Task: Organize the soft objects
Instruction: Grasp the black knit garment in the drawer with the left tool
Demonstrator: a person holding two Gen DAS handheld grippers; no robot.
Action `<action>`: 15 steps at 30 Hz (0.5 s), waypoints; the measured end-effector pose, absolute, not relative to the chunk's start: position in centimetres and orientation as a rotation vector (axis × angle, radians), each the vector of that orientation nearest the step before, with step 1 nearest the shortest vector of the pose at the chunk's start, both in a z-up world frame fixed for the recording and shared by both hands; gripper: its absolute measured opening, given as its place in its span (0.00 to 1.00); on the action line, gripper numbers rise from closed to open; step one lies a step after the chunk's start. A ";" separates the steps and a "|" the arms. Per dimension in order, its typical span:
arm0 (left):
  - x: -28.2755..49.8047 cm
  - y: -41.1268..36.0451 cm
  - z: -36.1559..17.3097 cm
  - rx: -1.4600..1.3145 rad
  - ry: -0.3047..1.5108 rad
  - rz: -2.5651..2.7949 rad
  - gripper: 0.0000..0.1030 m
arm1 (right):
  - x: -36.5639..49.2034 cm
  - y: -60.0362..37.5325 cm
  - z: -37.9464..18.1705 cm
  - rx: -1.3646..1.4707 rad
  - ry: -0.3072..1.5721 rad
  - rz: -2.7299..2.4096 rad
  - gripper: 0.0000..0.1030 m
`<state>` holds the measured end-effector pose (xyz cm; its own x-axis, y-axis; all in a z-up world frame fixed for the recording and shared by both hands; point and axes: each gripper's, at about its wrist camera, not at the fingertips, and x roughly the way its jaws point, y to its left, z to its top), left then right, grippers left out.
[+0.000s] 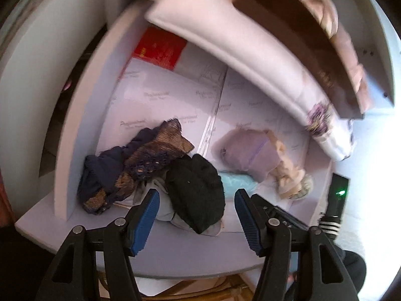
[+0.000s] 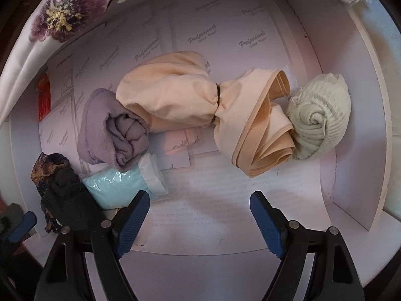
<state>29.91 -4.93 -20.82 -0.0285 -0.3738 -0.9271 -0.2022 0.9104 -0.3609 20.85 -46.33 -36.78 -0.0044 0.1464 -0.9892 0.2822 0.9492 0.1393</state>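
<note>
Both my grippers are open and hold nothing: my left gripper point(image 1: 196, 215) near a black sock point(image 1: 196, 193), my right gripper point(image 2: 199, 217) before the peach cloth point(image 2: 175, 92) on the shelf point(image 2: 225, 215).

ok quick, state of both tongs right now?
Left tongs: open, empty, either side of the black sock.
Right tongs: open, empty, over bare shelf.

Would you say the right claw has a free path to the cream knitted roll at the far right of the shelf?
Probably yes. The right claw is open and empty, with bare shelf liner ahead. The cream knitted roll lies uncovered ahead-right, though it touches the peach bundle on its left.
</note>
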 end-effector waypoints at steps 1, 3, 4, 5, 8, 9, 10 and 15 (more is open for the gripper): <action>29.9 -5.5 -21.1 -0.430 1.621 -0.148 0.60 | 20.9 -46.3 -36.9 0.344 1.584 -0.109 0.81; 30.1 -6.5 -21.6 -0.384 1.632 -0.149 0.60 | 20.9 -46.4 -36.9 0.350 1.583 -0.108 0.81; 30.2 -7.2 -22.0 -0.362 1.639 -0.154 0.60 | 20.8 -46.6 -36.9 0.351 1.583 -0.105 0.81; 30.3 -7.9 -22.4 -0.331 1.647 -0.149 0.60 | 20.8 -46.7 -36.9 0.351 1.585 -0.105 0.81; 30.3 -9.6 -23.7 -0.213 1.662 -0.132 0.60 | 20.9 -46.8 -36.9 0.356 1.590 -0.106 0.81; 30.2 -9.8 -23.9 -0.182 1.662 -0.127 0.60 | 20.9 -46.9 -36.9 0.357 1.592 -0.105 0.81; 30.1 -10.1 -24.3 -0.160 1.663 -0.121 0.60 | 20.9 -47.0 -36.7 0.357 1.592 -0.104 0.81; 29.3 -10.3 -23.9 -0.087 1.591 -0.174 0.30 | 21.0 -46.8 -36.8 0.346 1.592 -0.103 0.81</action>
